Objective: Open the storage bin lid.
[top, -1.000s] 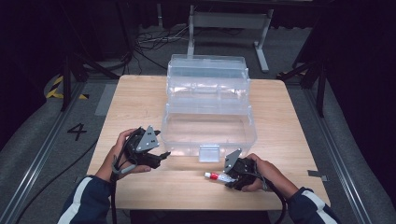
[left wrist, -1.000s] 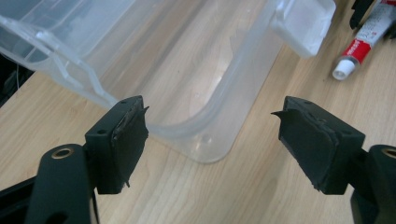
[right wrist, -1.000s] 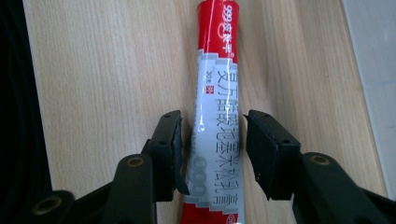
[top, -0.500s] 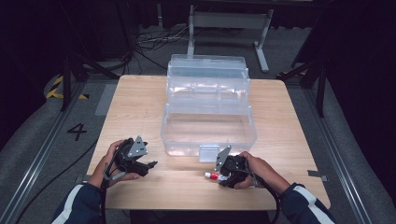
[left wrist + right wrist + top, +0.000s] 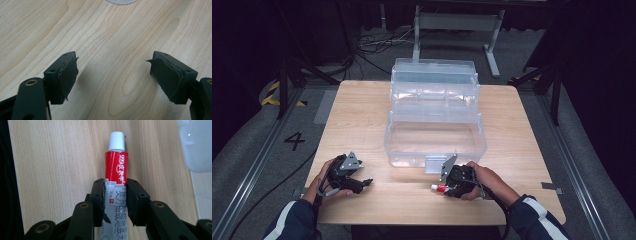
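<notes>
The red and grey tube [image 5: 115, 182] is clamped by the right gripper [image 5: 115, 195], whose jaws have just been closing on it, low over the table [image 5: 362, 115] beside the clear box [image 5: 434, 135]. The left gripper [image 5: 113, 75] is held wide apart, nothing between its pads.

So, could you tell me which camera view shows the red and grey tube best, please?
The right gripper view: the tube runs up the frame, white cap, red band and print legible, the right gripper closed on its grey body. The high view gives a small red-and-white tip at that gripper; the left gripper view faces wooden table.
</notes>
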A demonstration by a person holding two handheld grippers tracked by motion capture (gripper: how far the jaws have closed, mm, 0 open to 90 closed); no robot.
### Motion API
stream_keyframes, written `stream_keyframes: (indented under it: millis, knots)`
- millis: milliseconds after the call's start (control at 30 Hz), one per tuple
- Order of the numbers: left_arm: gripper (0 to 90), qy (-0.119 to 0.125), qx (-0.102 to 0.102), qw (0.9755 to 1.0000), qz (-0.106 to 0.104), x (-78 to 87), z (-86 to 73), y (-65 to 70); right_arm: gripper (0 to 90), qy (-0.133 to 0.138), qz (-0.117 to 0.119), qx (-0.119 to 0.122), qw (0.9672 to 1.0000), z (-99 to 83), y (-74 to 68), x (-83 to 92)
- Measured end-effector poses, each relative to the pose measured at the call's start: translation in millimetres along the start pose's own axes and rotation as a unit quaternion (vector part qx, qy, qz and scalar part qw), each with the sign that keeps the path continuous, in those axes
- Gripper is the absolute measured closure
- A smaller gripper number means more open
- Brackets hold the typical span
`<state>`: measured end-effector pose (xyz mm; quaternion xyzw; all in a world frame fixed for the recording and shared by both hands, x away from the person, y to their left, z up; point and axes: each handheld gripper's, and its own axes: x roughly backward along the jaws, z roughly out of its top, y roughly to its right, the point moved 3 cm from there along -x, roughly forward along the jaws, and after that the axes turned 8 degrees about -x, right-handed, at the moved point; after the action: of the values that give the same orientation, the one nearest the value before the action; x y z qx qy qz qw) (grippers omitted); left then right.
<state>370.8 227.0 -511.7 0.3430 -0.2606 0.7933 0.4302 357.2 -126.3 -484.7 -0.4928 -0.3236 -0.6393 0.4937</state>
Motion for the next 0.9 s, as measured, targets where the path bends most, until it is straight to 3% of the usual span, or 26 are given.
stream_keyframes:
  millis: [167,467,900]
  knots:
    - [14.9,0.028,0.036,0.9989,-0.006,-4.4,-7.4,-4.2,70.8,0.001,-0.001,0.006,1.0,-1.1,0.9,0.5]
    - [13.4,0.028,0.037,0.9989,-0.008,-4.9,-7.2,-4.3,71.1,-0.002,-0.004,-0.002,1.0,-6.5,1.9,4.0]
    - [13.3,0.029,0.033,0.999,-0.011,-5.1,-7.1,-5.0,71.2,0.01,-0.016,-0.006,0.9998,-18.3,4.9,24.8]
